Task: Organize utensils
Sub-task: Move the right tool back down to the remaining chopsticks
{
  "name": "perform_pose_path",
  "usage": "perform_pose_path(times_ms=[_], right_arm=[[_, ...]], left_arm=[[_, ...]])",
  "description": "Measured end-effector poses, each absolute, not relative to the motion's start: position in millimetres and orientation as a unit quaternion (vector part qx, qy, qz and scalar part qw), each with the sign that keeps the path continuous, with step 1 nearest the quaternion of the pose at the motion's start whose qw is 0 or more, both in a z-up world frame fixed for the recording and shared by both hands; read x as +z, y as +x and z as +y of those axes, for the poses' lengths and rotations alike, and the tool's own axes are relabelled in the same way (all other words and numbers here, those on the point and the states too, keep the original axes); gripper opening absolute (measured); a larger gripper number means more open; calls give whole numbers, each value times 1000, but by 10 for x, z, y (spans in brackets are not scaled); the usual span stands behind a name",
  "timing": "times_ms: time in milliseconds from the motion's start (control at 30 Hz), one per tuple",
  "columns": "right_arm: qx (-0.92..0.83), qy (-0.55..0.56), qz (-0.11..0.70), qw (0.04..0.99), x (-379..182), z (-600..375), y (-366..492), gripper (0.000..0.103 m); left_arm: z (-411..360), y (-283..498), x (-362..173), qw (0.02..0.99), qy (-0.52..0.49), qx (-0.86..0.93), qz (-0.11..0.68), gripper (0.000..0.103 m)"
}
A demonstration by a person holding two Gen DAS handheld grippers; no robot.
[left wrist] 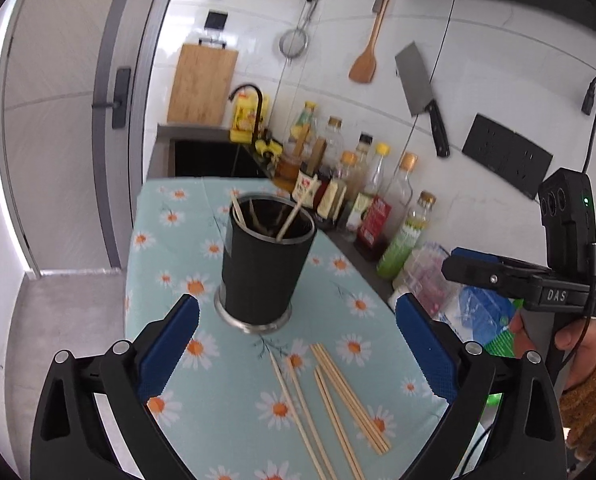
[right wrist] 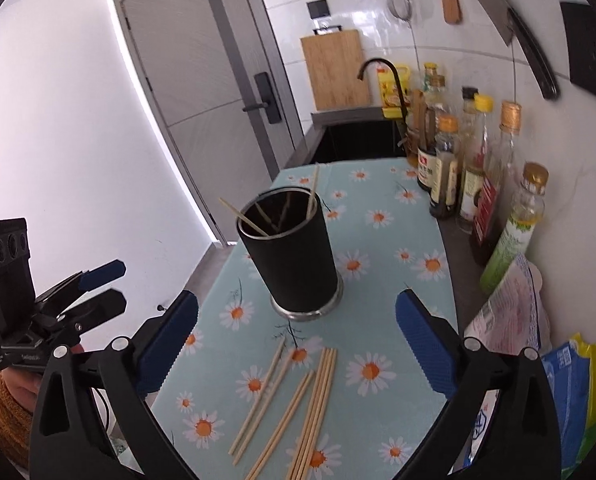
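The tabletop [right wrist: 382, 288], covered in a pale blue cloth printed with daisies, carries everything. At its middle stands the landmark, a tall black cylindrical utensil holder with a steel rim and base [right wrist: 293, 256], upright and open-mouthed so sticks can drop in; a few wooden chopsticks [right wrist: 243, 219] already lean inside it. In front of the holder, nearer the cameras, the loose pale wooden chopsticks [right wrist: 298, 404] lie flat and fanned on the cloth, apparently awaiting collection. The left gripper [left wrist: 298, 344] hangs above them with jaws spread wide, grasping nothing. The right gripper [right wrist: 298, 340] is likewise released and empty, poised in front of the holder, probably to pick the next stick.
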State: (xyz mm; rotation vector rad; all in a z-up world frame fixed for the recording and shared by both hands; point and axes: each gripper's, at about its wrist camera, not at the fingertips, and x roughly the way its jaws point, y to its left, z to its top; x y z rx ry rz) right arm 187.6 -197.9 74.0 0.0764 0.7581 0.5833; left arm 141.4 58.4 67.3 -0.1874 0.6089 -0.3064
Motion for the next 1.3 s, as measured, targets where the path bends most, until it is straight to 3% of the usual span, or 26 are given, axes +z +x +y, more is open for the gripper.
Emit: perform_pose_path(times_ms=[167, 333, 400, 700, 800, 1067, 1133, 1300], right_arm=[[269, 76, 425, 861, 506, -2086, 2008, 95], [253, 89, 485, 832, 229, -2126, 2140, 66], [251, 93, 506, 820, 115, -2124, 2171, 59], [247, 71, 587, 767, -362, -1919, 2263, 45], [240, 71, 619, 744, -537, -1876, 2323, 32], [219, 47, 672, 706, -876, -1747, 2502, 23], [214, 34, 681, 699, -946, -1696, 2548, 13], [208, 9, 696, 687, -1048, -1590, 2636, 13]], left_arm=[[570, 1463, 505, 920, -106, -148, 348, 96], [549, 1486, 320, 905, -118, -147, 382, 96], [531, 1501, 244, 900, -116, -140, 397, 96], [421, 1630, -181, 862, -110, -133, 477, 95], [399, 1670, -299, 851, -116, -130, 495, 95], [341, 1713, -511, 828, -116, -137, 531, 94], [346, 1742, -563, 824, -116, -136, 538, 94], [388, 1825, -634, 817, -121, -133, 547, 94]])
